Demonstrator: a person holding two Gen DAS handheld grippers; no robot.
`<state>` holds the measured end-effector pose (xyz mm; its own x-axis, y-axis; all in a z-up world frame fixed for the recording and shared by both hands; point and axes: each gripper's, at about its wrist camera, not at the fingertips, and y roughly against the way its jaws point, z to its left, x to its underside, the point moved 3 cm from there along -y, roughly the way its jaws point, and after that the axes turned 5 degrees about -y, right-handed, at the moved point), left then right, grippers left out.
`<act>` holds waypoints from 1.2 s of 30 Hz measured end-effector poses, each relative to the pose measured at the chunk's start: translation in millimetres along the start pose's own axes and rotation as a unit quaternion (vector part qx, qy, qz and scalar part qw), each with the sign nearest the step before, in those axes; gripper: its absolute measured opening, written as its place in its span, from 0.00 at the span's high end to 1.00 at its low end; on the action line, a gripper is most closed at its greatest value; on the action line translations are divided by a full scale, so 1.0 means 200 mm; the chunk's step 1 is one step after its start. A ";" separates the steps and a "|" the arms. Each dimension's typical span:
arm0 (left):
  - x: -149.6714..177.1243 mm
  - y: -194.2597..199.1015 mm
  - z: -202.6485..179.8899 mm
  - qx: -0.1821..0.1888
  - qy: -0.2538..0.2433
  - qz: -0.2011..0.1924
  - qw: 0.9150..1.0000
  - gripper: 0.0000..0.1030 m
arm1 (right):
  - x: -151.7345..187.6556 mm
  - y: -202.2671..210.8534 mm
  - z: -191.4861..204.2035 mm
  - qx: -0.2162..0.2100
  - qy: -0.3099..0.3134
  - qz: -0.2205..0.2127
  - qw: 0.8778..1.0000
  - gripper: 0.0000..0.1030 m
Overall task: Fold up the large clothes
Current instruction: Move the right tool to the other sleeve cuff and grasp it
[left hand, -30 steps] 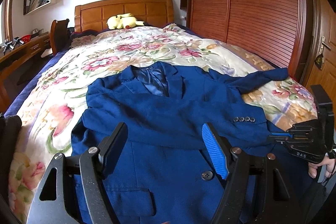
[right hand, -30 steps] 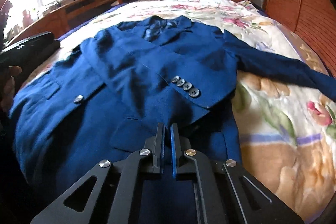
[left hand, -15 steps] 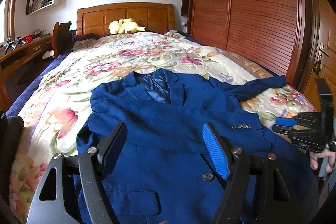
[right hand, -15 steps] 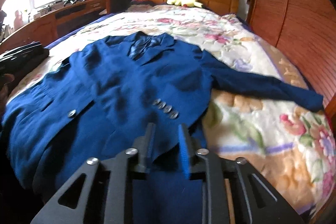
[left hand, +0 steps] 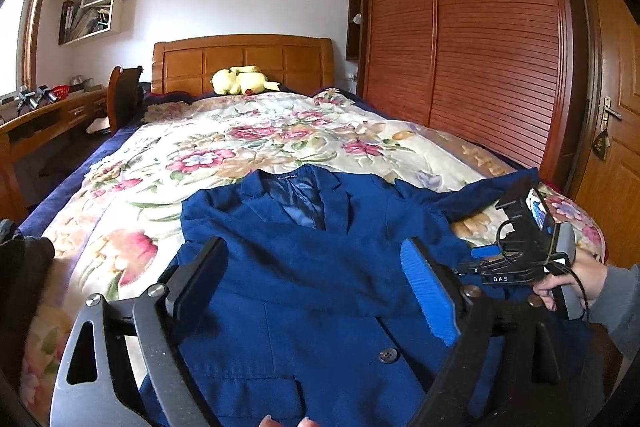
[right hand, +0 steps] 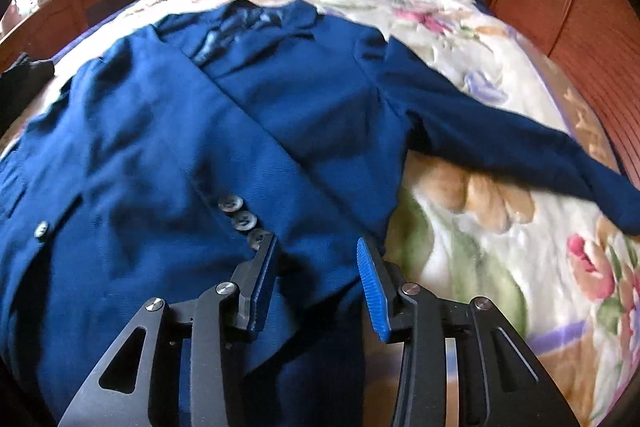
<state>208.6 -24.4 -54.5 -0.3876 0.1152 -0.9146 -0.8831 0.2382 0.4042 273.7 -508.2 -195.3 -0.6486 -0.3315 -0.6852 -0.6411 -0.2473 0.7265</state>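
Left wrist view: the left gripper (left hand: pixel 316 279) has its fingers spread wide with nothing between them, and its jaws have just been opening. Ahead of them the blue jacket (left hand: pixel 320 267) lies flat on the bed (left hand: pixel 240 147). The right gripper (right hand: pixel 316 267) has fingers apart, just opened, empty above the folded sleeve (right hand: pixel 256 195).

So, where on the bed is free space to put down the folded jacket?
Free: floral bedspread between the blue suit jacket collar and yellow plush toy; also the strip below its outstretched sleeve. Crowded: the near end, covered by the jacket.
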 end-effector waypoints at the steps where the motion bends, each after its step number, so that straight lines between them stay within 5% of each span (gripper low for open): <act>1: 0.00 0.00 0.00 -0.002 -0.001 0.000 1.000 0.14 | -0.02 -0.01 -0.01 -0.003 0.000 0.001 1.000 0.56; 6: 0.01 -0.05 0.00 -0.003 0.007 0.010 1.000 0.14 | -0.05 0.03 -0.13 -0.013 -0.014 -0.011 1.000 0.55; 14: 0.02 -0.10 -0.04 -0.018 0.008 0.013 1.000 0.14 | -0.12 0.08 -0.67 0.073 -0.076 -0.058 0.993 0.55; 25: 0.03 -0.28 -0.09 -0.006 0.020 0.046 0.999 0.14 | -0.20 0.13 -1.46 0.208 -0.160 -0.078 0.962 0.48; 36: 0.06 -0.41 -0.16 -0.002 0.004 0.074 0.997 0.14 | -0.25 0.03 -1.78 0.239 -0.236 -0.063 0.940 0.37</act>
<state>267.6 -73.2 -99.8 -0.5166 0.1412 -0.8445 -0.8165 0.2157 0.5355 449.2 -817.1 -138.7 -0.5926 0.1412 -0.7930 -0.7629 0.2175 0.6089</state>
